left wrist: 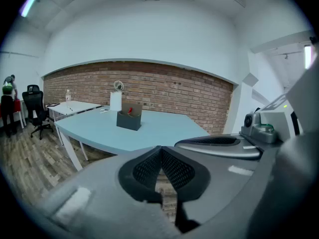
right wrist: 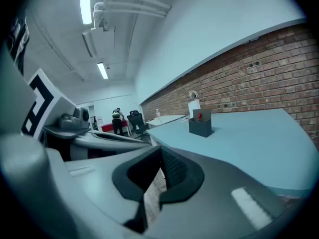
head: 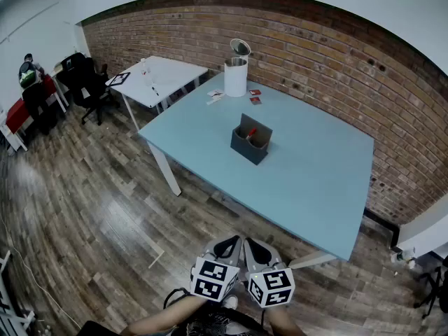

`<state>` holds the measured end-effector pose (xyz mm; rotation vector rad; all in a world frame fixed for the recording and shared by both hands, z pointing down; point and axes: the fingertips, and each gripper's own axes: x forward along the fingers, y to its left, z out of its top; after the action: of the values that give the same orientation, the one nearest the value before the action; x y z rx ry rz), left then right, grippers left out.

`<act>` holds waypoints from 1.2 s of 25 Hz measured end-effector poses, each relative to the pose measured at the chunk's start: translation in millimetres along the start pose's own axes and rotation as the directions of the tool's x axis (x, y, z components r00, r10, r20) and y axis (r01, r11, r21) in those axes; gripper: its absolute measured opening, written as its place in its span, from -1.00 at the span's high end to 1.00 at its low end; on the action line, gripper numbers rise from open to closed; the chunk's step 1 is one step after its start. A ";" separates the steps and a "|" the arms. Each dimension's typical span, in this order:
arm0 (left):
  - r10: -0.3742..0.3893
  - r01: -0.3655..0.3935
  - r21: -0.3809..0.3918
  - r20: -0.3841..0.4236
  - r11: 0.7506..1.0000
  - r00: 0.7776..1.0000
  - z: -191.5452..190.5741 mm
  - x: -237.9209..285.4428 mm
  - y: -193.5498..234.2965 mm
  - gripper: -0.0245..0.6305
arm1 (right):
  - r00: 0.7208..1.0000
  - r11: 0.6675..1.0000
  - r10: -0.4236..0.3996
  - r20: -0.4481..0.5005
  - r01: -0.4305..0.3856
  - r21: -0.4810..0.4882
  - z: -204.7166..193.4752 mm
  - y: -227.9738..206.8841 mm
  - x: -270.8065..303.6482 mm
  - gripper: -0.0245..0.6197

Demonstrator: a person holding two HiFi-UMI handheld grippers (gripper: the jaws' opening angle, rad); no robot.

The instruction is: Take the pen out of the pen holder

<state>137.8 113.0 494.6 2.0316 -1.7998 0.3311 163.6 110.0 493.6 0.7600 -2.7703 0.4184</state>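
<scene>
Head view: left gripper (head: pixel 228 244) & right gripper (head: pixel 259 247) jaws together, empty, held nr body, likely pre-reach; pen (head: pixel 250 133) upright in pen holder (head: pixel 248 150).

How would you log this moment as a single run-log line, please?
task: not started | left claw: shut, empty | right claw: shut, empty | pen: in pen holder on table

Bright, cool light from ceiling tubes (right wrist: pixel 85 4); soft shadows, strong fisheye curving, dark vignetted corners.

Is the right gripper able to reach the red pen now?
Probably not yet: the right gripper hangs short of the table, far from the pen; nothing blocks the way, though.
</scene>
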 end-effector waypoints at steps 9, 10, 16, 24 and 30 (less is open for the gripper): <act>0.002 -0.002 -0.010 -0.003 1.000 1.000 -1.5 -4.2 9.2 0.95 | 1.000 1.000 -0.003 0.016 0.002 0.017 1.1 5.4 7.6 0.91; 0.003 -0.003 -0.014 -0.003 1.000 1.000 -2.0 -3.2 12.5 0.95 | 1.000 1.000 -0.005 0.012 0.004 0.015 0.4 5.2 10.7 0.91; -0.016 0.016 -0.036 0.001 0.999 1.000 2.1 11.7 37.9 0.95 | 1.000 1.000 -0.024 -0.014 0.024 0.009 1.7 1.6 40.0 0.91; -0.081 0.080 -0.046 -0.008 0.996 0.997 16.9 48.4 77.1 0.95 | 0.997 0.997 -0.073 -0.038 0.073 0.014 11.7 -12.1 90.5 0.91; -0.122 0.121 -0.045 -0.018 0.992 0.992 33.7 74.1 108.2 0.95 | 0.992 0.993 -0.114 -0.054 0.116 0.025 23.6 -23.8 128.1 0.91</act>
<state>38.6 22.5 512.0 2.0877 -1.6476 0.2732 65.4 23.7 515.0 0.8968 -2.6612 0.4493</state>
